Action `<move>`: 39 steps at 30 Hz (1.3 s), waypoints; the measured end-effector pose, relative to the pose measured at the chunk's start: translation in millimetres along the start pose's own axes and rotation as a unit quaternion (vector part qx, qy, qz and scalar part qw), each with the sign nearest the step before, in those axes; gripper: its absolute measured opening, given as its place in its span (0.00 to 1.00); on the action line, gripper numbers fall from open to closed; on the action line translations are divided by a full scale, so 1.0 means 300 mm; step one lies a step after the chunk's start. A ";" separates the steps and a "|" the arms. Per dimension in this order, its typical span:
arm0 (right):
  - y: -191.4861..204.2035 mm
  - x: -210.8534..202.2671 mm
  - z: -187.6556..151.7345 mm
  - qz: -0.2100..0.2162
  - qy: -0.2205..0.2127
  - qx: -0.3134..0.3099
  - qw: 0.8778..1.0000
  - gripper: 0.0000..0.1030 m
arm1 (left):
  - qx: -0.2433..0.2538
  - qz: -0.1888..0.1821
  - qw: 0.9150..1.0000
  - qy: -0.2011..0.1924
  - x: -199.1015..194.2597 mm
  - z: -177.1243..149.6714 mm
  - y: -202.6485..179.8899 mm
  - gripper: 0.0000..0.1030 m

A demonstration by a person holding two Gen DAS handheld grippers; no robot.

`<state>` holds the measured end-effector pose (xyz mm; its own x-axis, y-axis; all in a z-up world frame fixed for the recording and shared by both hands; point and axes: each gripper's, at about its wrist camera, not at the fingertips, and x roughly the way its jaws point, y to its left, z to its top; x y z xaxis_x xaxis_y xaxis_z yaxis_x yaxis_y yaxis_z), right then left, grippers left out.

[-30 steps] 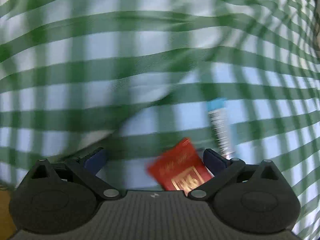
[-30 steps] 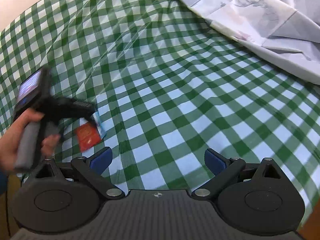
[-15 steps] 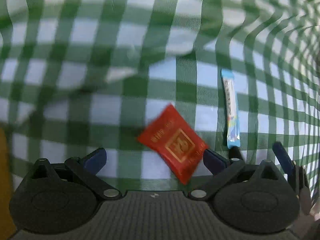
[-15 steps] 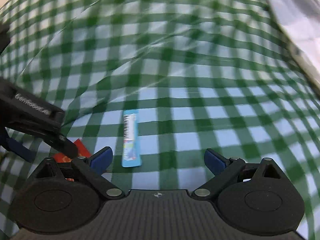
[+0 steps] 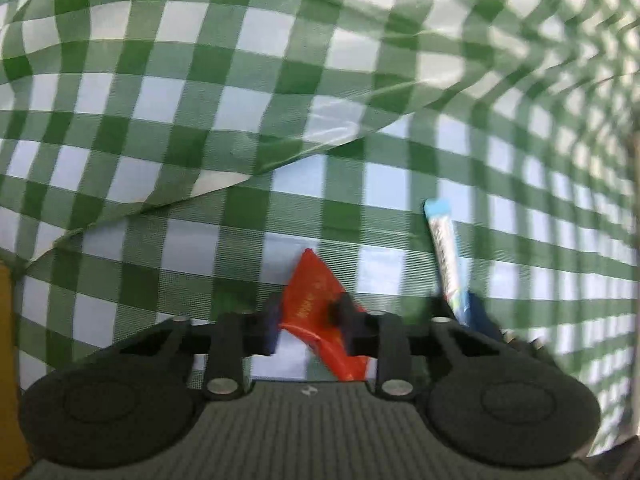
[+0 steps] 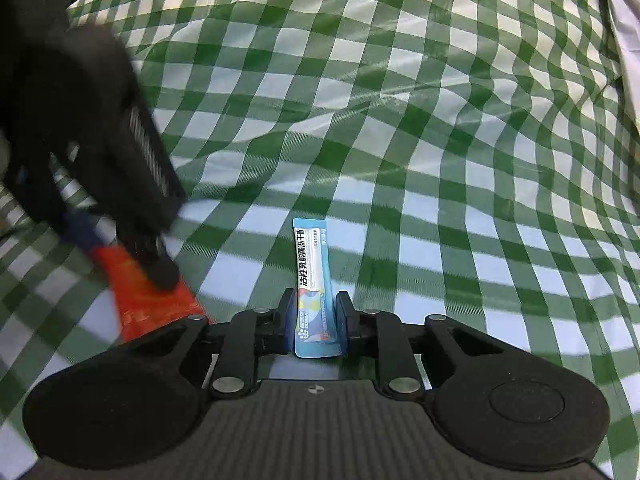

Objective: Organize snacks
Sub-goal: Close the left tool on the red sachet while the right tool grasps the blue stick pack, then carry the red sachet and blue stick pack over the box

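A red snack packet [image 5: 310, 288] lies on the green checked cloth [image 5: 160, 100]. My left gripper [image 5: 307, 312] points steeply down at it, and its jaws are closing, with the pads pinching the packet, which bends up between them. Just to the right is a light blue stick packet [image 5: 442, 240]. In the right wrist view the blue stick [image 6: 310, 264] stands between the fingers of my right gripper [image 6: 314, 312], whose jaws are also closing and touch its sides. The left gripper [image 6: 124, 252] shows there at the left, on the red packet [image 6: 148, 300].
The checked cloth [image 6: 400, 100] is wrinkled, with a raised fold [image 5: 280, 152] just beyond the packets. A grey-white sheet [image 6: 624, 20] lies at the far right. A yellow-brown edge [image 5: 6, 320] shows at the left of the left wrist view.
Both grippers stood wide open before and have now closed in. The left one came down onto the red packet. The right one swung over to the blue stick and closed around it.
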<state>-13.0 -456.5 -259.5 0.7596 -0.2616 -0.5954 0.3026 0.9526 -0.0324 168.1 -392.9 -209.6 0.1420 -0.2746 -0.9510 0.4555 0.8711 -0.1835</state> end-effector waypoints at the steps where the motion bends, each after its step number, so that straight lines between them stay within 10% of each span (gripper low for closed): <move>1: -0.002 -0.022 -0.015 -0.002 0.002 0.007 1.000 0.20 | 0.009 -0.006 1.000 -0.007 -0.021 -0.007 0.002 0.22; 17: 0.182 -0.584 -0.043 -0.037 -0.045 0.157 0.986 0.19 | 0.105 -0.034 0.989 -0.100 -0.591 -0.313 0.253 0.07; 28: 0.634 -0.927 0.177 0.064 -0.089 0.121 0.986 0.19 | 0.082 0.016 0.981 -0.175 -1.088 -0.630 0.683 0.07; 39: 1.108 -1.009 0.269 0.155 -0.049 0.076 0.984 0.19 | 0.038 0.071 0.976 -0.201 -1.258 -0.798 1.091 0.07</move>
<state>-96.0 -73.3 -25.2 0.8787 0.0164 -0.4771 0.1254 0.9564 0.2639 53.3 93.3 29.7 0.5346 -0.3038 -0.7886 0.4676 0.8836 -0.0234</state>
